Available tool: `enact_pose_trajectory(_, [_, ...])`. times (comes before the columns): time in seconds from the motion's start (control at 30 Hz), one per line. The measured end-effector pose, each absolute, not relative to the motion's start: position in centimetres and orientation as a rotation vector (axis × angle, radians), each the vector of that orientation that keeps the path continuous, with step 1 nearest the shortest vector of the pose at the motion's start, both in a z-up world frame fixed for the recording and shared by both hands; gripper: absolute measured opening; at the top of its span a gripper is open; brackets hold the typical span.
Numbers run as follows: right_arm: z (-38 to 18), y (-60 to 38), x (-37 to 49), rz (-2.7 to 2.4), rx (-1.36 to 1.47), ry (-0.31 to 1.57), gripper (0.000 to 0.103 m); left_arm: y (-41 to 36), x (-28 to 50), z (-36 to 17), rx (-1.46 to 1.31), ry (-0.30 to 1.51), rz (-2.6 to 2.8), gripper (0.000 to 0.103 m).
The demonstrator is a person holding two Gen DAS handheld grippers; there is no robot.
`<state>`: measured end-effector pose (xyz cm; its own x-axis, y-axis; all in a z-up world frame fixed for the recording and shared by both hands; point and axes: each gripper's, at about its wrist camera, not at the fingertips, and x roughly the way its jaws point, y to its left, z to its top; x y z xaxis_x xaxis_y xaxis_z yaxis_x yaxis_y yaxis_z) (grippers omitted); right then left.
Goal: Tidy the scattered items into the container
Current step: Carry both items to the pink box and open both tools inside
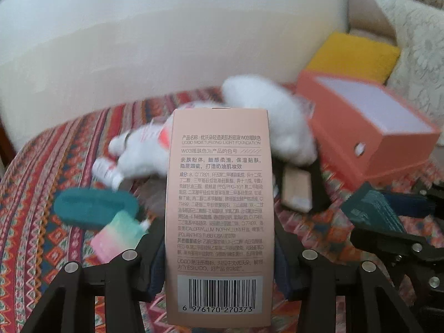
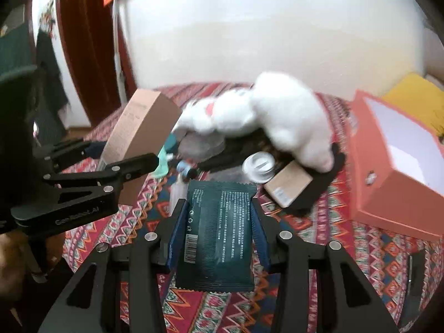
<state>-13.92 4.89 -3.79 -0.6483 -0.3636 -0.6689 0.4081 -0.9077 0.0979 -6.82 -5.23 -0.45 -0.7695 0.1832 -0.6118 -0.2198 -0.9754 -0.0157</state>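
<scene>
Left gripper (image 1: 219, 252): closed on a tall pink foundation carton (image 1: 219, 213), clamped between both fingers, held upright above the cloth with the barcode end lowest.
Left of left gripper: teal headband (image 1: 94, 206) lying flat on the patterned bedspread (image 1: 41, 194); pastel gradient pouch (image 1: 116, 236) just beside the near finger, overlapping the headband's edge; white tube (image 1: 106, 172) farther off, blurred.
Beyond left gripper: white plush toy (image 1: 266, 122) sprawled across the cloth, partly hidden by the carton, resting on something dark.
Right of left gripper: small tan box (image 1: 297, 193) lying on a black item, under the plush's edge.
Container: orange box (image 1: 369, 149), open top, pale lining, far right of the left gripper and well apart from both held items; yellow cushion (image 1: 352, 55) behind it.
Right gripper (image 2: 219, 227): closed on a dark green sachet (image 2: 219, 233), pinched at both side edges between blue pads (image 2: 177, 238), flat face up, print readable, raised over the cloth.
Ahead of right gripper: clear round jar (image 2: 259, 166) beside the tan box; small blue-capped item, too blurred to name.
Right of right gripper: orange box, tilted in view, near the bedspread's edge.
</scene>
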Motion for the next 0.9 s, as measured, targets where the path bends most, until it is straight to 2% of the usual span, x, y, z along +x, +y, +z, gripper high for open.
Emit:
enact_pose_trajectory(0.37, [3.5,15.2,-10.7,-2.793,0.769,-0.134,0.046,6.7,-7.2,7.3,-0.724,0.076,2.67,0.052])
enact_pose_trajectory(0.6, [7.6,21.9,-11.9,-2.973,0.647,-0.236,0.046,13.2,-9.2,10.4,-0.681,0.075,2.61,0.052])
enact_pose_trajectory(0.73, [8.9,25.9,-14.6,-3.054,0.676,-0.293,0.046,16.8,-11.8,10.4,-0.708,0.101,2.591,0.052])
enact_pose_trajectory(0.9, [7.7,29.6,-19.3,-3.08,0.782,-0.366,0.046,21.0,-16.5,8.3,-0.799,0.137,2.55,0.052])
